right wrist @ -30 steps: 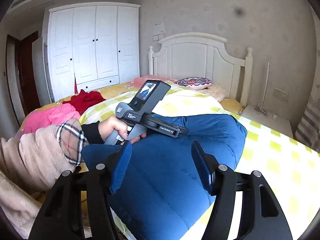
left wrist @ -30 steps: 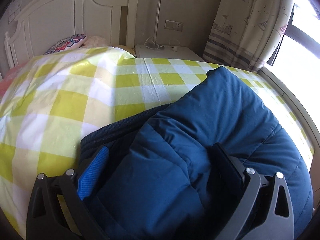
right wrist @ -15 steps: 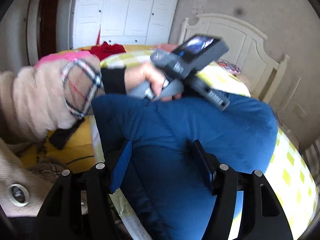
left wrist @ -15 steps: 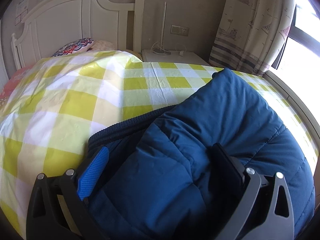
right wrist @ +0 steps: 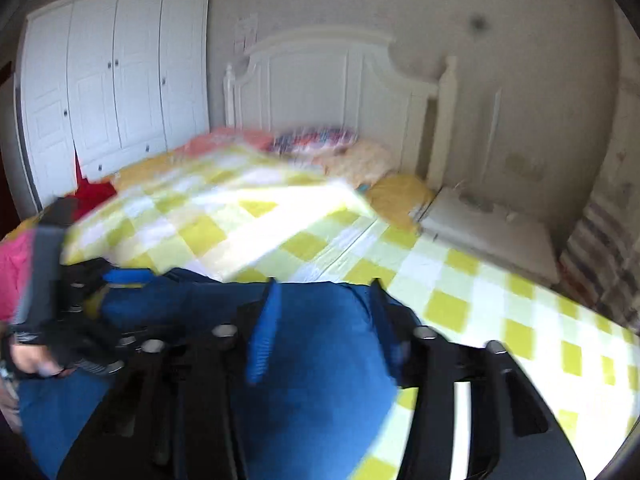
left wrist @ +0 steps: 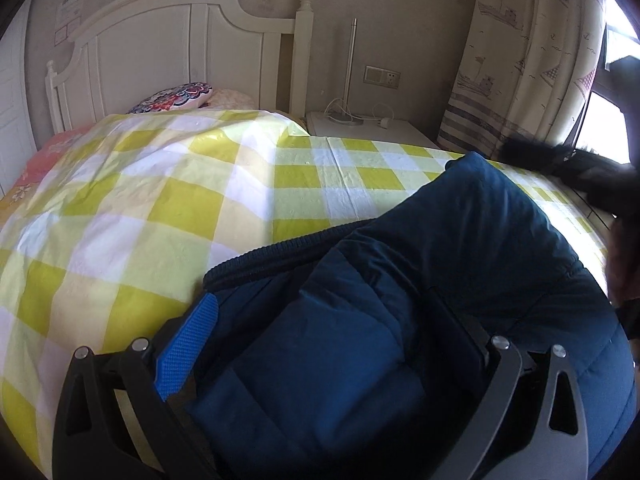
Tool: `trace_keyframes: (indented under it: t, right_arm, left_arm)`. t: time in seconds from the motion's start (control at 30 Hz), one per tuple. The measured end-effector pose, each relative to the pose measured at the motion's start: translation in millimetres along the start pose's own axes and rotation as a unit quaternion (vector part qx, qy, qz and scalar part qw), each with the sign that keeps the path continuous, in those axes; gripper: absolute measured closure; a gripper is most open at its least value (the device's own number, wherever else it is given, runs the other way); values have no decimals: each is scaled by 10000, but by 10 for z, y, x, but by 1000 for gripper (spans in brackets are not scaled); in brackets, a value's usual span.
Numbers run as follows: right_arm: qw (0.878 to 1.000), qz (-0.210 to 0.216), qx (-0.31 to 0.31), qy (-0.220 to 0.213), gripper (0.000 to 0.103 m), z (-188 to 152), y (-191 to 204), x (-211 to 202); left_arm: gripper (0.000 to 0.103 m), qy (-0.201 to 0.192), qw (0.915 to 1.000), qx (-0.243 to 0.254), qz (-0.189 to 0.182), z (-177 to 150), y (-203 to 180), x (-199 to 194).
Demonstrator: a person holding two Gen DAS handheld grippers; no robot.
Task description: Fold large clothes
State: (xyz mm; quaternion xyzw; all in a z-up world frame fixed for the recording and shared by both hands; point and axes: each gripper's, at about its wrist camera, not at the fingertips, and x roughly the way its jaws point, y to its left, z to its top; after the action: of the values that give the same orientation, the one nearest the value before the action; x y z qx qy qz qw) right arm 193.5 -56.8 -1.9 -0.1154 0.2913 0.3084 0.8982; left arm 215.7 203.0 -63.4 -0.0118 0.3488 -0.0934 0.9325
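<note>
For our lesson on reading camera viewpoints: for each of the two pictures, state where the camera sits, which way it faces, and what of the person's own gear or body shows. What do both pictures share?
Left wrist view: sits on the left hand-held gripper, facing the headboard and curtain; its jaws hold a fold of the blue jacket.
Right wrist view: sits on the right hand-held gripper, facing the wardrobe and headboard; its jaws have just been closing on the jacket; the person's hand shows lower left.
Shared: jacket, checked bedspread, headboard.
</note>
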Motion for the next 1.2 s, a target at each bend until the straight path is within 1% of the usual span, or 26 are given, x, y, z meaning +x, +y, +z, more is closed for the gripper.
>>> trace_keyframes:
  t: [0.03,0.07,0.1,0.2,0.23,0.3,0.33,0.37,0.4,0.43,0.47,0.5,0.57,0.63,0.7,0.77,0.8,0.83,0.87,0.9,0.93,0.97,1.03,1.1,1.17,1.2]
  right_arm:
    - [9975,68,-225,671,64,-92,67,401]
    - [9943,16,-421,981,64,-179,63,530]
    - [9941,-100,-599,897,64,-208,101,587]
    - [9917,-69,-535,1171,64,-26,53,586]
    - [9923,-98,-542,1112,64,30,43,535]
    - [9957,-260,-432,776,64,192,-24,436]
    - [9974,-330,-221,605,64,277,-94,463]
    - [9978,-283,-36,591,64,298,-150,504]
    - [9963,-223,-8,833,64,266,-158,664]
    - [9926,-271,-202,1168,64,204,-125,850]
    - [9824,-191,-507,1787,63,46,-57,1119]
    - [9819,-98,-405,1845,63,6,-89,1182]
    - [9814,-71,-125,1913,63,76,-170,1161]
    - [9845,-217,-142,1737,63,143,-162,1010]
    - [9891,-172,133,1458,63,185,-193,758]
    - [9918,202,681,1062,52,167,-284,337]
    - [9917,318,811,948,32,124,-297,182]
    - [9919,359,896,821,7,50,-312,-51]
    - [9932,370,879,666,4,-37,-301,-282]
    - [9943,435,818,535,4,-142,-272,-515]
    - [9944,507,785,497,4,-218,-228,-656]
    - [9938,603,809,465,4,-312,-217,-809]
    - [9910,819,963,438,4,-539,-185,-1049]
    - [9839,1149,1301,418,4,-798,-178,-1212]
    - [9731,1506,1682,462,4,-1019,-157,-1284]
    - [9644,1744,1923,506,4,-1164,-144,-1276]
  left_arm:
    - [2,-14,10000,-24,53,2,10,-1]
    - [2,-41,9998,-93,145,-4,36,-10]
    - [2,-2,9998,-142,134,-12,61,1]
    - [2,42,9996,-262,34,-20,124,12]
    - [2,41,9996,-262,38,-19,124,13]
    - [2,44,9997,-248,48,-20,114,12]
    - [2,39,9997,-249,51,-24,110,12]
    - [2,39,9996,-269,39,-25,117,11]
    - [2,45,9996,-284,35,-28,123,13]
    - [2,54,9995,-301,38,-31,131,17]
    - [2,70,9995,-317,50,-37,129,21]
    - [2,118,9994,-325,64,-40,136,38]
    - [2,179,9991,-394,-18,-33,162,46]
    - [2,221,9991,-352,-9,-34,153,55]
    - [2,311,9990,-322,16,-34,148,41]
    - [2,428,9986,-295,77,-32,153,-20]
    - [2,495,9982,-335,70,-37,166,-88]
    - [2,548,9977,-405,26,-47,183,-142]
    - [2,615,9967,-529,-93,-75,214,-235]
    - [2,648,9955,-648,-246,-109,244,-325]
    - [2,648,9935,-811,-464,-168,289,-453]
    - [2,666,9919,-897,-599,-216,317,-535]
    - [2,739,9861,-1116,-983,-346,380,-699]
    - [2,930,9760,-1412,-1376,-541,461,-820]
    - [2,1090,9714,-1507,-1476,-714,487,-881]
    - [2,1125,9705,-1488,-1530,-789,477,-909]
